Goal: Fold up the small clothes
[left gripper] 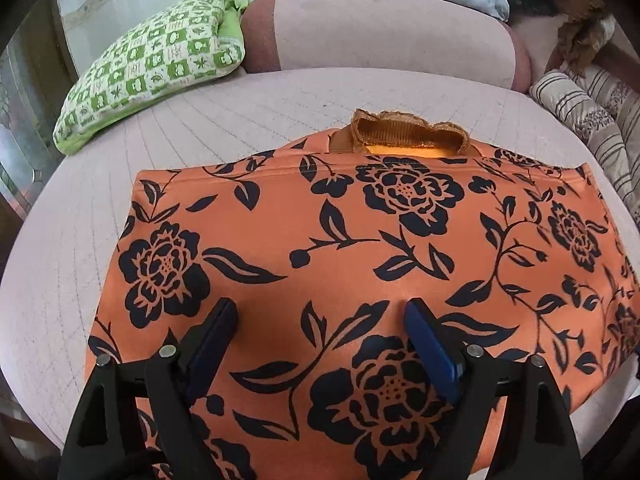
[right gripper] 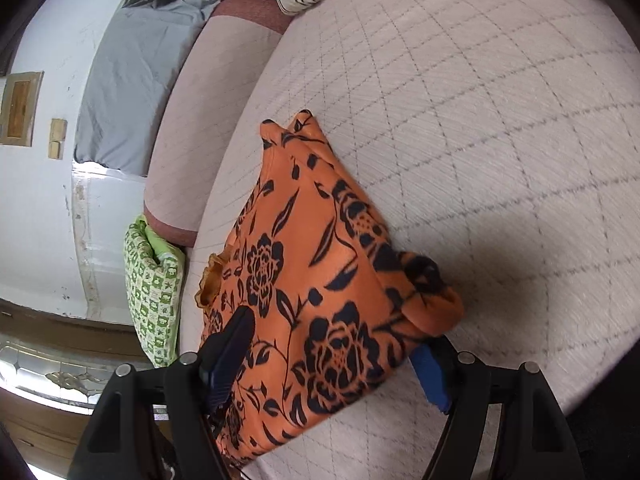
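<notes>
left wrist view shows the top (left gripper: 360, 248) flat on the bed (left gripper: 60, 260), left tongs (left gripper: 320, 316) apart above it. right tongs (right gripper: 340, 344) straddle its bunched edge (right gripper: 432, 304), apart; they'd best pinch both layers before folding.

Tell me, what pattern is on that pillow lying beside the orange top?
The pillow has green and cream checks with small pictures in them, clearest in the left wrist view.

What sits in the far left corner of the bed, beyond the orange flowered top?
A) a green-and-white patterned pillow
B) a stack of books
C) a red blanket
A: a green-and-white patterned pillow lies on the bed past the orange flowered top, leaning by the bolster.
</notes>
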